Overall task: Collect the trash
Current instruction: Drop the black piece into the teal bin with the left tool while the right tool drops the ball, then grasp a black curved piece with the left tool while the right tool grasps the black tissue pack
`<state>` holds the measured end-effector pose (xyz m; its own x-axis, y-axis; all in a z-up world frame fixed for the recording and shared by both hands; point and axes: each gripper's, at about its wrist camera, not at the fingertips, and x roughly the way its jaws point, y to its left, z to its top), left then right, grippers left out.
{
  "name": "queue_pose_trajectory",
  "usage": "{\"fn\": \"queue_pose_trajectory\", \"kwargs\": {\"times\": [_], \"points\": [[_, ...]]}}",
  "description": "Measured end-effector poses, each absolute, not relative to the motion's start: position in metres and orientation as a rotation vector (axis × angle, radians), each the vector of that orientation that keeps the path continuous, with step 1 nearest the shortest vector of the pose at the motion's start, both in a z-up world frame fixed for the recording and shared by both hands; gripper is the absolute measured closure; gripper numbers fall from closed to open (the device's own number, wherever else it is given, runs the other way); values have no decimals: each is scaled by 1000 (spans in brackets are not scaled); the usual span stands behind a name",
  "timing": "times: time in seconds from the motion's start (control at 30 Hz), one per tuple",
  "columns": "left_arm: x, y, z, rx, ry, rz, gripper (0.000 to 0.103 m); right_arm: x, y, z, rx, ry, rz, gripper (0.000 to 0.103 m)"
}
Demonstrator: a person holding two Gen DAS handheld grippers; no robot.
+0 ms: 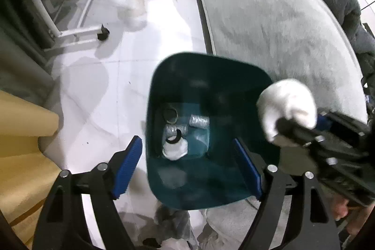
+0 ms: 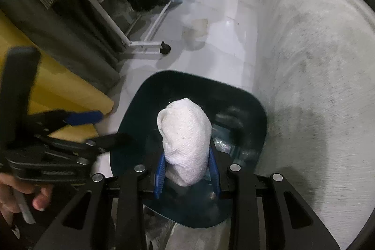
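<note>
A dark teal trash bin (image 1: 164, 182) stands on the white floor beside a grey sofa; it also shows in the right wrist view (image 2: 241, 95). Inside lie a white wad (image 1: 174, 150), a black ring and crumpled clear wrappers (image 1: 198, 121). My left gripper (image 1: 187, 163) is open and empty, its blue pads either side of the bin's near rim. My right gripper (image 2: 187, 170) is shut on a crumpled white paper towel (image 2: 185, 139) and holds it over the bin's opening. In the left wrist view that towel (image 1: 288, 107) hangs at the bin's right rim.
The grey sofa (image 2: 316, 86) runs along the right. A white rolling rack with a black caster (image 2: 164, 48) stands on the floor behind the bin. A yellow-tan surface (image 1: 21, 147) is at the left. Crumpled plastic (image 1: 173, 222) lies on the floor near the bin.
</note>
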<state>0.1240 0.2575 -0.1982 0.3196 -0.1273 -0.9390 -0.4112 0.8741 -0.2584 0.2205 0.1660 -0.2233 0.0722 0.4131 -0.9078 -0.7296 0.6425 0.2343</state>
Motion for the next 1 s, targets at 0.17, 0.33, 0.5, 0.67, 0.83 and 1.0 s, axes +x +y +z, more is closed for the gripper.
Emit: {"fn": "queue_pose_trajectory", "kwargs": {"times": [0.17,0.33,0.5,0.67,0.83,1.0], "points": [[120,263,-171,-472,1171,217,22,220,171,-240,-329,1265,864,69],[116,262,-134,-452,1042,211,22,213,176,-257,-363,1291,858,47],[113,252,-93,-407,894,171,22,214,173,-255,-350,1283,836,27],[106,232,-45,-336,722,147,22,211,166,-229,-318,1230,845,21],[98,202,-17,-256,607,129,17,204,142,-189,-281,1120,857,15],[97,185,-2,-234,535,132,13,212,107,-159,-241,1018,808,9]]}}
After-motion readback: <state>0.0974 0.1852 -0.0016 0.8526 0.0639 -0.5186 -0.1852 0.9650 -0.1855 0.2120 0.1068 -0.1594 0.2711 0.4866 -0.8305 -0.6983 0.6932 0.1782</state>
